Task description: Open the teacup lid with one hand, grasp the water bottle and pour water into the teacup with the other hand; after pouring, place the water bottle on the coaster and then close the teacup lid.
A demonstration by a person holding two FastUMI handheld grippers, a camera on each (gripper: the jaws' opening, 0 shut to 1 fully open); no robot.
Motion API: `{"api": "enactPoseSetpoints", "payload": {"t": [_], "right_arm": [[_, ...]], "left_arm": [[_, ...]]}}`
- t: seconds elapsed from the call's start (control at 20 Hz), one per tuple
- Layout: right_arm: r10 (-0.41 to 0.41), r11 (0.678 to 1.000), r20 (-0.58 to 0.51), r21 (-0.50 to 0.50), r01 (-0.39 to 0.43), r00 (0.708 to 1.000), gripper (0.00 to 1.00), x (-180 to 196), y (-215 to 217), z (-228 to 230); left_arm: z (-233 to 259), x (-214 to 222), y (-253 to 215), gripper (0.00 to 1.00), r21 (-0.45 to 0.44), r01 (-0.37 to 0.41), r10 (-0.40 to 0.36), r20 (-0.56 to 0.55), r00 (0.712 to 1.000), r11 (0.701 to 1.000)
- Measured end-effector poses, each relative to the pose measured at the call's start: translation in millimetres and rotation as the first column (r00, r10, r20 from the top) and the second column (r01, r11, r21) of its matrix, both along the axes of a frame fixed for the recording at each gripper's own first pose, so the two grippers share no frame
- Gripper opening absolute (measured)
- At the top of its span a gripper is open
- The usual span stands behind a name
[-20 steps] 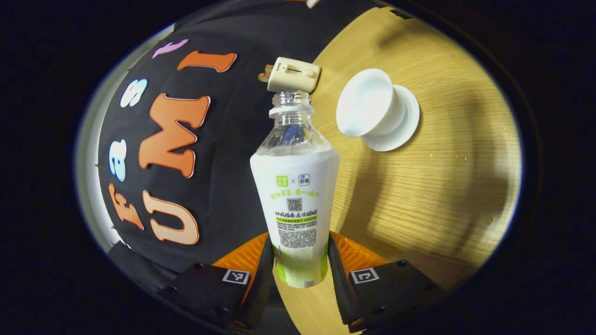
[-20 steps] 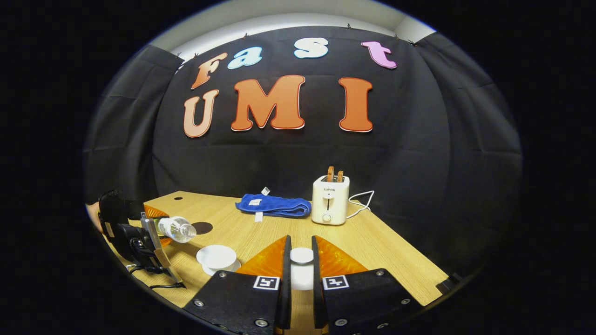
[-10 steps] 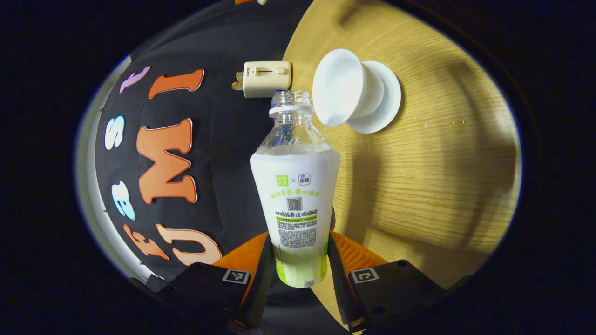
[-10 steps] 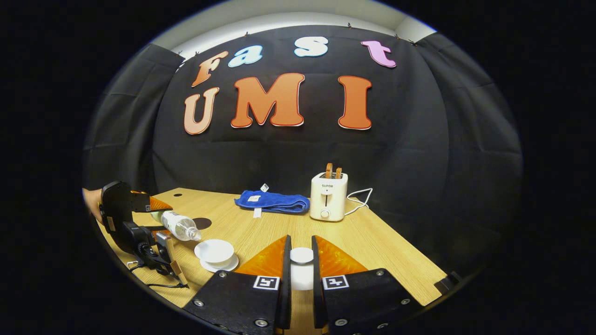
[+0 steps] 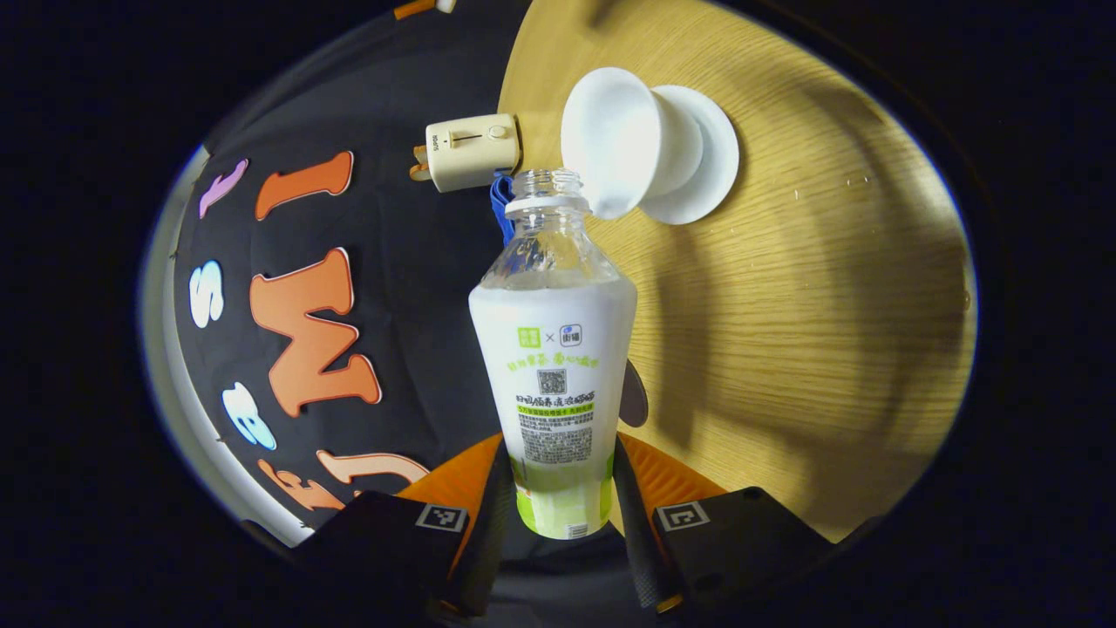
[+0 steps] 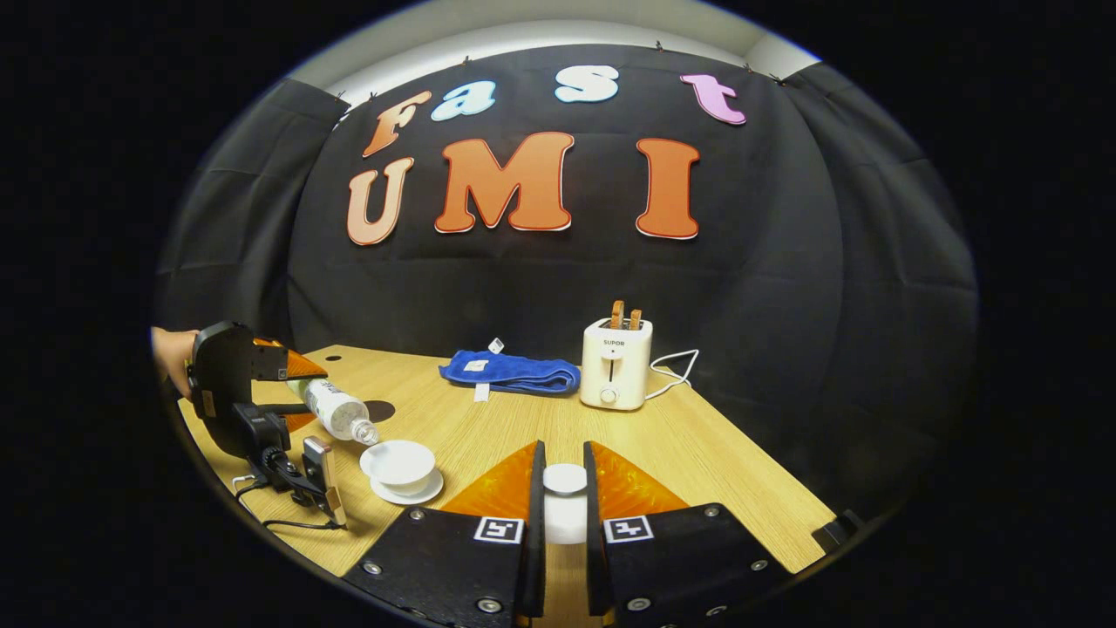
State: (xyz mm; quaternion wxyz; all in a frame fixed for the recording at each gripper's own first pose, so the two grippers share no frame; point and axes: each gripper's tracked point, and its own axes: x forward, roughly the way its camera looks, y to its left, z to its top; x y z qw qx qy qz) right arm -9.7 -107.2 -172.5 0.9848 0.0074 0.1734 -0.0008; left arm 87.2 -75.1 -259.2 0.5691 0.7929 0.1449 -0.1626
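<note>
My left gripper [image 5: 561, 453] is shut on a white-labelled water bottle [image 5: 554, 384] with no cap. The bottle is tipped over, and its open mouth sits right at the rim of the white teacup [image 5: 610, 144], which stands on its saucer [image 5: 706, 161]. No stream of water is visible. In the right gripper view the bottle [image 6: 336, 410] slants down toward the cup [image 6: 399, 458] from the left gripper [image 6: 301, 384], held by a hand. My right gripper [image 6: 563, 449] is shut on the white teacup lid [image 6: 565, 478], held above the table to the right of the cup. The dark round coaster [image 6: 379, 408] lies behind the cup.
A cream toaster [image 6: 615, 366] with its cord stands at the back of the wooden table [image 6: 697, 453]. A folded blue towel [image 6: 510, 373] lies to its left. A cable runs along the table's front left edge below the left gripper.
The left gripper has rolled further and moved in, bringing the bottle's mouth from beside the cup to its rim and tipping it lower. The right gripper holds the lid almost still.
</note>
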Motion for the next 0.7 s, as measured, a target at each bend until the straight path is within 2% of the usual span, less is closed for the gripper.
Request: {"api": "enactPoseSetpoints", "payload": {"t": [0.1, 0.15, 0.2, 0.3, 0.35, 0.6, 0.7], "right_arm": [[0.002, 1.000, -0.002, -0.003, -0.002, 1.000, 0.19, 0.2, -0.5, -1.2], [0.001, 1.000, -0.001, -0.002, -0.001, 1.000, 0.19, 0.2, -0.6, -1.3], [0.003, 1.000, -0.003, 0.000, -0.003, 1.000, 0.19, -0.3, -0.7, -2.2], [0.001, 1.000, -0.004, 0.002, -0.001, 1.000, 0.19, -0.6, -1.5, -3.3], [0.001, 1.000, -0.003, 0.003, -0.001, 1.000, 0.19, -0.5, -2.3, -3.4], [-0.001, 1.000, -0.002, 0.003, 0.001, 1.000, 0.19, -0.7, -4.5, -3.9], [-0.001, 1.000, 0.001, 0.010, 0.001, 1.000, 0.19, -0.7, -4.9, -3.8]], "left_arm": [[1.2, 2.1, -2.6, 0.67, 0.024, 0.010, -0.010, 0.002, 1.000, 1.000], [3.2, 1.5, -3.6, 0.61, 0.035, 0.017, -0.017, 0.005, 1.000, 0.999], [3.9, 1.5, -3.4, 0.67, 0.044, 0.023, -0.023, 0.008, 1.000, 0.999], [6.9, 3.8, -6.5, 0.61, 0.060, 0.036, -0.037, 0.016, 0.999, 0.998], [9.0, 5.1, -8.0, 0.67, 0.067, 0.039, -0.041, 0.020, 0.999, 0.997], [9.8, 4.9, -11.6, 0.67, 0.099, 0.052, -0.055, 0.025, 0.998, 0.994], [13.3, 6.4, -13.6, 0.61, 0.107, 0.067, -0.072, 0.040, 0.997, 0.992]]}}
